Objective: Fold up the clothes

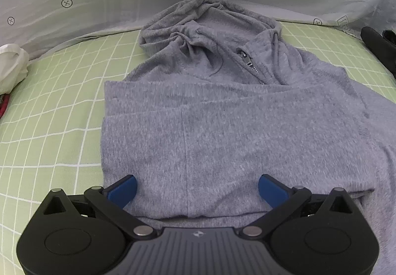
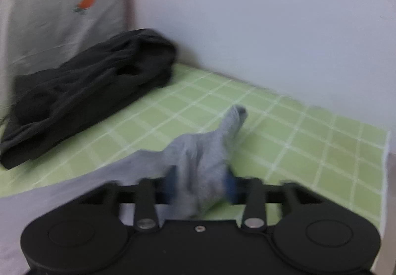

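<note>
A grey zip hoodie [image 1: 222,106] lies on the green checked bed sheet [image 1: 54,111], hood at the far end, its lower part folded up over the chest. My left gripper [image 1: 197,187] is open just above the folded near edge, blue fingers [image 1: 123,189] spread wide and holding nothing. In the blurred right wrist view, my right gripper [image 2: 201,184] is shut on a bunched grey sleeve of the hoodie [image 2: 205,148], whose cuff sticks out ahead above the sheet [image 2: 309,141].
A pile of black clothes [image 2: 86,91] lies by the wall corner, also at the right edge of the left wrist view [image 1: 378,47]. A white carrot-print pillow [image 1: 99,2] lines the far side. A white cloth [image 1: 11,64] lies at left.
</note>
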A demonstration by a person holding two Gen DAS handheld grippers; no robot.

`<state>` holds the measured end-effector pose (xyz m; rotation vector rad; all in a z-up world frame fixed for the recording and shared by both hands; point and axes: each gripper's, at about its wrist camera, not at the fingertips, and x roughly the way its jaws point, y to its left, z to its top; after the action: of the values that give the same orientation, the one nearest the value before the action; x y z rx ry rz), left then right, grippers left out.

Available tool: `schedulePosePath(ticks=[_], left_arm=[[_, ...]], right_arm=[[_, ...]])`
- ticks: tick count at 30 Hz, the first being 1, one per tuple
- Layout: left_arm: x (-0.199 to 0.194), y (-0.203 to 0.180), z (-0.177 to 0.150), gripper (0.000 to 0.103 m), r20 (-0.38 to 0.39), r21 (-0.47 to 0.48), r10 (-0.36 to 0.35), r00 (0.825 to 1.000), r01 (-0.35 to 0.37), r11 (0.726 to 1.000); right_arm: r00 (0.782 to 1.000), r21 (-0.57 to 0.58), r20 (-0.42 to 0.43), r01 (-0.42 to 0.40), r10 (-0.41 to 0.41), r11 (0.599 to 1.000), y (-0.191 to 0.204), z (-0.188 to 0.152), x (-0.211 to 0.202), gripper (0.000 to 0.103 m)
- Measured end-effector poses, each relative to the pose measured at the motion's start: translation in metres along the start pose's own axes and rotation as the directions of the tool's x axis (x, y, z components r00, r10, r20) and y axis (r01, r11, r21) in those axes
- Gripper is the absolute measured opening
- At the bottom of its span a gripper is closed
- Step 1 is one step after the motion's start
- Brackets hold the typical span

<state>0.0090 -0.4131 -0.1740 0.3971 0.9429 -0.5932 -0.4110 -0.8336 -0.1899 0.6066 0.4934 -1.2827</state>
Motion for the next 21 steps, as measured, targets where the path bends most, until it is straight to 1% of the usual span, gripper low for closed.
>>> schedulePosePath(ticks=[2, 3, 4, 6, 9, 11, 13, 16, 18, 21], left_arm=[[0.0, 0.0, 0.0, 0.103, 0.001, 0.005, -0.004, 1.0, 0.004, 1.0], [0.0, 0.001, 0.001, 0.103, 0.0, 0.007, -0.007, 1.0, 0.007, 1.0], [0.0, 0.001, 0.001, 0.103, 0.0, 0.009, -0.008, 1.0, 0.008, 1.0], [0.001, 0.001, 0.001, 0.103, -0.001, 0.01, -0.011, 1.0, 0.011, 1.0], [0.001, 0.002, 0.0, 0.103, 0.005, 0.012, -0.014, 1.0, 0.014, 1.0], [0.0, 0.002, -0.001, 0.103, 0.012, 0.014, -0.016, 1.0, 0.016, 1.0], [0.0, 0.002, -0.002, 0.103, 0.014, 0.019, -0.021, 1.0, 0.02, 1.0], [-0.001, 0.003, -0.003, 0.103, 0.014, 0.034, -0.032, 0.999, 0.032, 0.999], [-0.001, 0.004, -0.004, 0.103, 0.02, 0.042, -0.039, 0.999, 0.038, 0.998], [-0.003, 0.005, -0.007, 0.103, 0.033, 0.051, -0.047, 0.998, 0.045, 0.998]], right_arm=[[0.997, 0.058, -0.018, -0.071, 0.072, 0.996, 0.011, -0.008, -0.008, 0.03], [0.994, 0.088, -0.025, -0.105, 0.108, 0.991, 0.016, -0.012, -0.012, 0.027], [0.989, 0.118, -0.031, -0.14, 0.144, 0.983, 0.021, -0.016, -0.016, 0.024], [0.975, 0.177, -0.041, -0.206, 0.217, 0.962, 0.032, -0.025, -0.023, 0.024], [0.945, 0.266, -0.046, -0.3, 0.323, 0.916, 0.048, -0.037, -0.035, 0.024], [0.917, 0.326, -0.043, -0.362, 0.396, 0.873, 0.06, -0.046, -0.044, 0.024], [0.869, 0.378, -0.038, -0.444, 0.493, 0.812, 0.081, -0.055, -0.057, 0.024], [0.786, 0.324, -0.086, -0.559, 0.612, 0.763, 0.136, -0.063, -0.076, 0.023], [0.717, 0.278, -0.132, -0.635, 0.684, 0.72, 0.176, -0.068, -0.09, 0.023], [0.596, 0.216, -0.221, -0.742, 0.772, 0.635, 0.236, -0.082, -0.111, 0.023]])
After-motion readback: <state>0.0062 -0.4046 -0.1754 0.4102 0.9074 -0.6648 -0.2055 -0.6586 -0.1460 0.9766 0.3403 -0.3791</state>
